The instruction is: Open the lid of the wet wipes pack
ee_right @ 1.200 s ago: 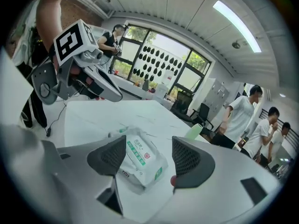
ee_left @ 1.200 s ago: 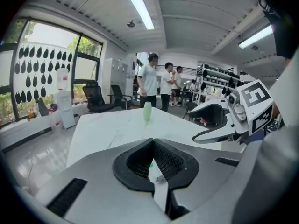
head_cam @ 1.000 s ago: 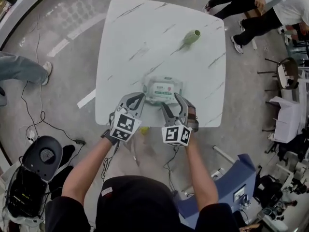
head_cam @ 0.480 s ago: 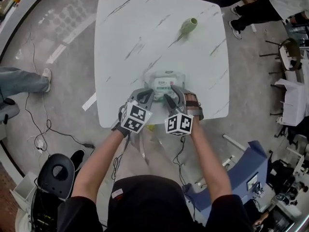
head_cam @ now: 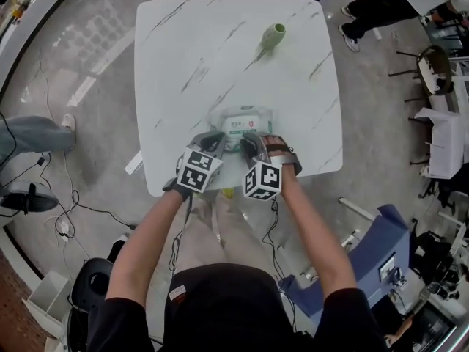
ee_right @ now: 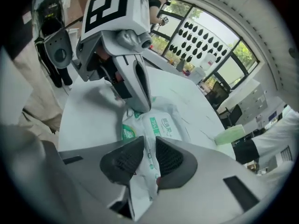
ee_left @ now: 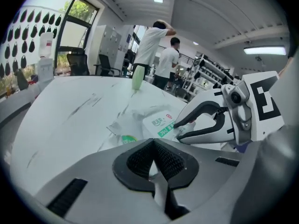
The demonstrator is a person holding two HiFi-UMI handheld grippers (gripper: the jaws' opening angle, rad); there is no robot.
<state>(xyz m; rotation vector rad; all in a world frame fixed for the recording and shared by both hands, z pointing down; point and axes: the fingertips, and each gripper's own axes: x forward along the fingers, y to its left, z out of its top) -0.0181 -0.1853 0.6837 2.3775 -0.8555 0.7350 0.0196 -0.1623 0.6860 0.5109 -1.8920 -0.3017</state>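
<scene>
- Right gripper (ee_right: pixel 149 149) first: its jaws have just been closing, and now the black ribbed pads (ee_right: pixel 125 160) pinch the near edge of the wet wipes pack (ee_right: pixel 161 127), with glossy, crinkled white film bunched up between them.
- Left gripper (ee_left: pixel 153 144) now: its grey jaws are drawn together in a tight V, the cross-hatched rubber faces meet at the tip, and a thin sliver of the same white film is caught lower down.
- Both tools come in side by side at the pack's near edge, left on the left corner, right beside it, each topped with a boxy black-and-white marker cube (head_cam: pixel 262 180).
- The pack lies flat on the table (head_cam: pixel 198 57), near the edge closest to the person. It is soft and pillowy, and the top panel with green print is down flat.
- The tabletop is a smooth white slab with rounded corners and thin grey veins.
- Well beyond the pack, towards the far side, stands a small pale green vase (head_cam: pixel 273 35).
</scene>
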